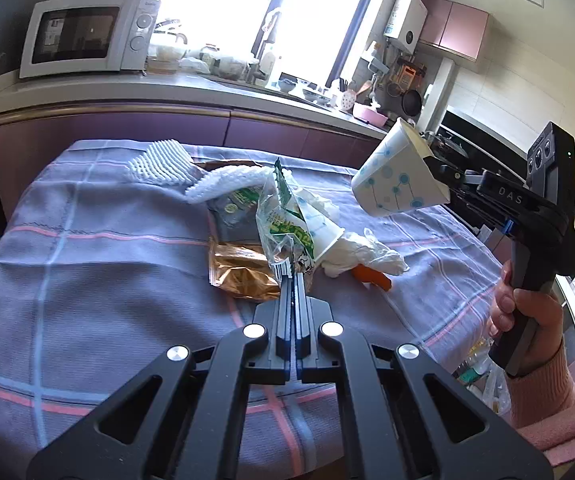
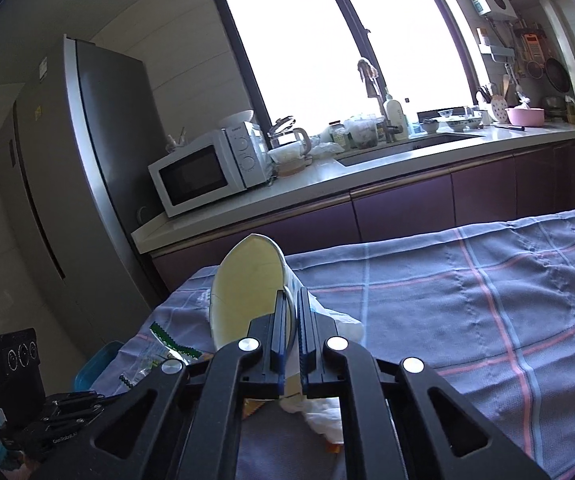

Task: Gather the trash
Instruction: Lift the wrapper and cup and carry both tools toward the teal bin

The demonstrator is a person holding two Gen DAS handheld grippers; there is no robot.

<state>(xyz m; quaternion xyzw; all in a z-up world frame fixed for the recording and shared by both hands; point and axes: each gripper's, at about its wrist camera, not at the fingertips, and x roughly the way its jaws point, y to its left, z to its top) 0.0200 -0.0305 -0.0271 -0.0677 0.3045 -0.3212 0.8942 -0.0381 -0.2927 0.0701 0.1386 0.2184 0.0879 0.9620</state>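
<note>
My right gripper (image 2: pixel 292 300) is shut on the rim of a squashed white paper cup with blue dots (image 2: pixel 243 284) and holds it in the air above the table; the cup also shows in the left wrist view (image 1: pixel 397 176). My left gripper (image 1: pixel 293 276) is shut on the lower edge of a clear plastic wrapper with green print (image 1: pixel 283 220), which stands up from a trash pile. The pile holds a second paper cup (image 1: pixel 325 236), crumpled white tissue (image 1: pixel 367 256), a gold foil packet (image 1: pixel 239 272), a dark packet (image 1: pixel 233 216), white foam netting (image 1: pixel 167 164) and an orange scrap (image 1: pixel 371 276).
The table wears a purple checked cloth (image 1: pixel 87 280). Behind it runs a kitchen counter (image 2: pixel 327 176) with a microwave (image 2: pixel 207 170), a sink and dishes. A grey fridge (image 2: pixel 67 184) stands at the left. A blue bin (image 2: pixel 95 364) sits beside the table.
</note>
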